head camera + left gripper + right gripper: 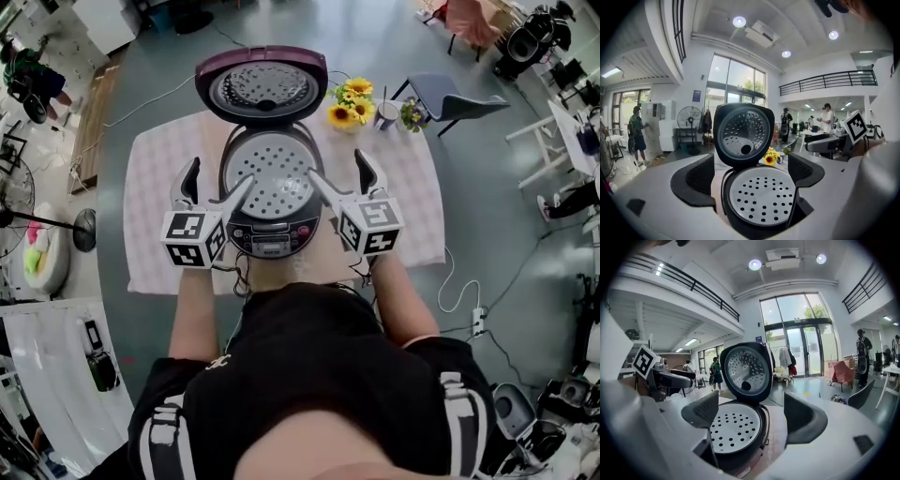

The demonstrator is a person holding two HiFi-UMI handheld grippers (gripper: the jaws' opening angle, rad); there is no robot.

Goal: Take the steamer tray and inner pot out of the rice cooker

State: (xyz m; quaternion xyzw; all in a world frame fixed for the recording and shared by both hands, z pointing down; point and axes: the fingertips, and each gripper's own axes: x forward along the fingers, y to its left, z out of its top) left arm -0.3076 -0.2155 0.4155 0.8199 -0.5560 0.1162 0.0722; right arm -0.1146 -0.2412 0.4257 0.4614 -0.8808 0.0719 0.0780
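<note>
Worktop: a checked cloth is covering the worktop [150,197] in a bright, high-ceilinged hall, with people standing far behind it.
Left hand-held gripper: the left hand-held gripper [221,174] is hovering at the cooker's near-left side with its jaws spread wide and pinching nothing. Its inner jaw is reaching over the tray's rim and its outer jaw is hanging over the cloth.
Rice cooker: the rice cooker [272,239] is sitting mid-worktop, its lid [262,89] standing open at the far side.
Steamer tray: the steamer tray [272,176] is lying flat in the cooker's mouth, just ahead of and between both grippers. It is looking round, pale and perforated, with no long axis.
Inner pot: the inner pot is probably hiding beneath the tray and is not showing.
Right hand-held gripper: the right hand-held gripper [336,167] is mirroring the left at the near-right side, also spread and empty.
Nearer hand: both are looking equally near.
Sunflowers: the sunflowers [349,101] are standing beyond the cooker's right, apart from the grippers.
</note>
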